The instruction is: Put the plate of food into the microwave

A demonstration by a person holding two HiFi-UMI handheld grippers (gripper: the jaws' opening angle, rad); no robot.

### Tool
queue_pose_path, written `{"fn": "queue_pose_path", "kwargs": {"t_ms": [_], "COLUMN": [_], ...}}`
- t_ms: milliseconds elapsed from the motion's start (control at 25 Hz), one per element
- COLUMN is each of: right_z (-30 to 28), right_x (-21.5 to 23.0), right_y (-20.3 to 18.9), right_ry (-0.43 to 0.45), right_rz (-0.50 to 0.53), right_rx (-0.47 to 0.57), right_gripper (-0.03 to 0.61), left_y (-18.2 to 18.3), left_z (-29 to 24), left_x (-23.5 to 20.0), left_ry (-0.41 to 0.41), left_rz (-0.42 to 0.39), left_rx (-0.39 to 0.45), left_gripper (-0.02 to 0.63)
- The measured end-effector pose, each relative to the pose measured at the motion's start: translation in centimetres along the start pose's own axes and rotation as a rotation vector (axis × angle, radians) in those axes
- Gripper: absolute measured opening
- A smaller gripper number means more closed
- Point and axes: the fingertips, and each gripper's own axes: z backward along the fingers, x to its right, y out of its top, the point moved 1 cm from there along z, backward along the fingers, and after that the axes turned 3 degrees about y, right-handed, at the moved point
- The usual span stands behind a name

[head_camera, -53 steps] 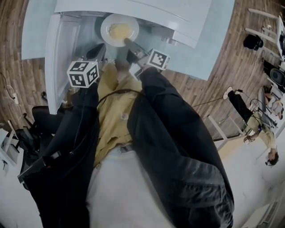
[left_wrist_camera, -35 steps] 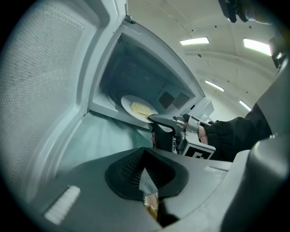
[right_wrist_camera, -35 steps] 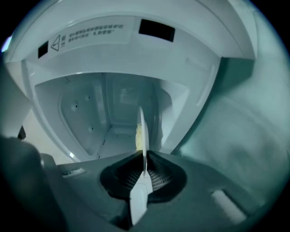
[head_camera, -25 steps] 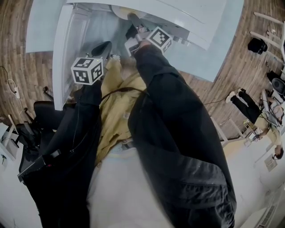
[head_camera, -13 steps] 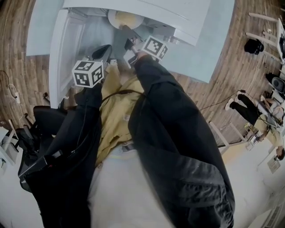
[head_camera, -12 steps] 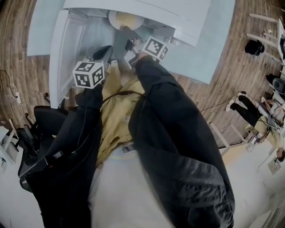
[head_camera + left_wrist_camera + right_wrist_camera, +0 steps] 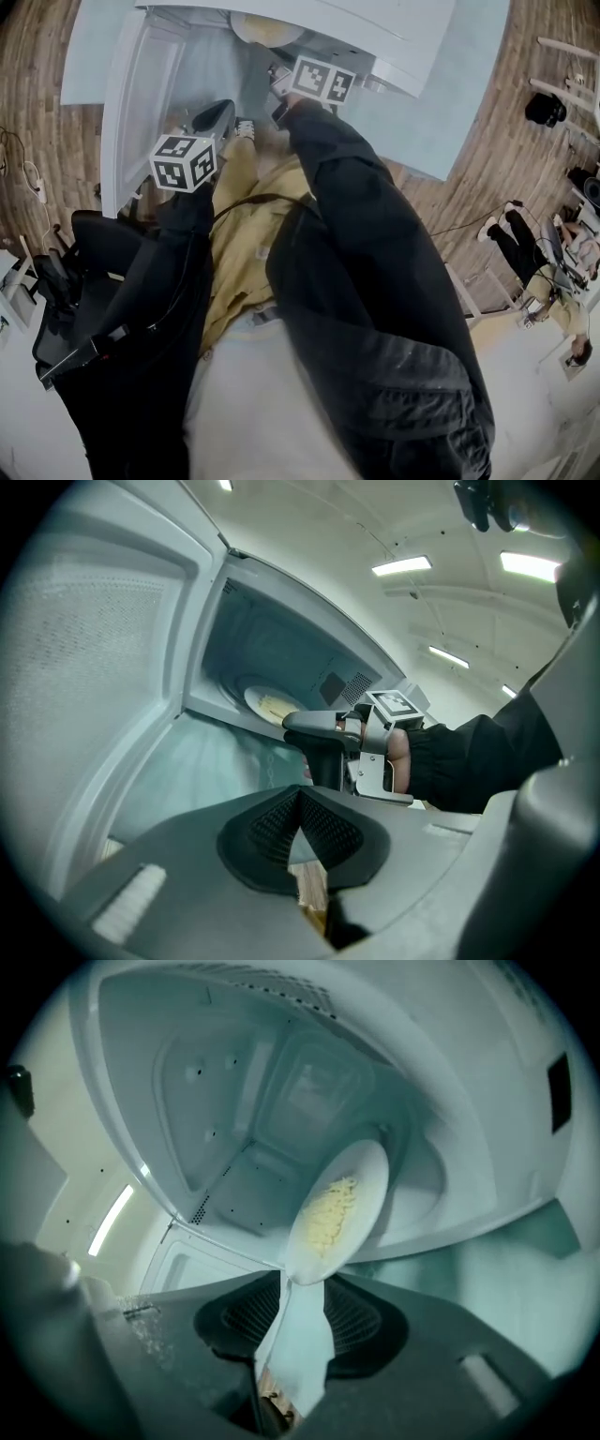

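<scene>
Plate of food (image 7: 333, 1208) lay inside the microwave (image 7: 225, 1110), set down on its floor. The right gripper (image 7: 298, 1288) had just been opening its jaws, now apart with the plate's near rim at their tips, likely to release it. The left gripper (image 7: 300, 803), jaws together and empty, hung beside the open door (image 7: 103, 667), clear of the work.

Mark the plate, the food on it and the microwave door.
plate (image 7: 371, 1172), right gripper view, bare white part above the food.
food (image 7: 330, 1215), right gripper view, middle of the yellow heap.
microwave door (image 7: 98, 658), left gripper view, mesh window panel of the open door.
</scene>
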Motion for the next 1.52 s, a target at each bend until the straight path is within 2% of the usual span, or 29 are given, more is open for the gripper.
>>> {"fn": "queue_pose_path", "kwargs": {"t_ms": [240, 480, 760, 1040, 1200, 1360, 1520], "right_z": [-0.1, 0.1, 2.7, 9.1, 12.8, 17.2, 19.6], "right_x": [0.6, 1.8, -0.4, -6.2, -9.9, -12.7, -15.6], "right_y": [0.0, -1.3, -3.3, -1.6, 0.2, 2.8, 4.1], "right_ry": [-0.125, -0.227, -0.239, -0.223, -0.193, -0.156, -0.129], "right_rz": [0.234, 0.422, 0.573, 0.763, 0.812, 0.867, 0.926], "right_rx": [-0.022, -0.138, -0.178, -0.071, 0.020, 0.111, 0.186], "right_gripper": [0.178, 0.189, 0.187, 0.143, 0.133, 0.084, 0.062], "left_y": [-0.2, -0.3, 1.1, 4.5, 6.9, 9.8, 12.6], "left_z": [0.3, 0.4, 0.1, 0.5, 1.6, 1.8, 2.9], "left_x": [-0.4, -0.7, 0.2, 5.1, 8.2, 12.6, 15.9], "left_ry": [0.012, 0.015, -0.005, -0.044, -0.063, -0.087, -0.125], "left_rz": [0.012, 0.013, -0.008, -0.085, -0.136, -0.178, -0.225], "left_rx": [0.006, 0.005, 0.037, 0.124, 0.191, 0.264, 0.347], "left_gripper": [0.000, 0.000, 0.000, 0.000, 0.000, 0.000, 0.000]}}
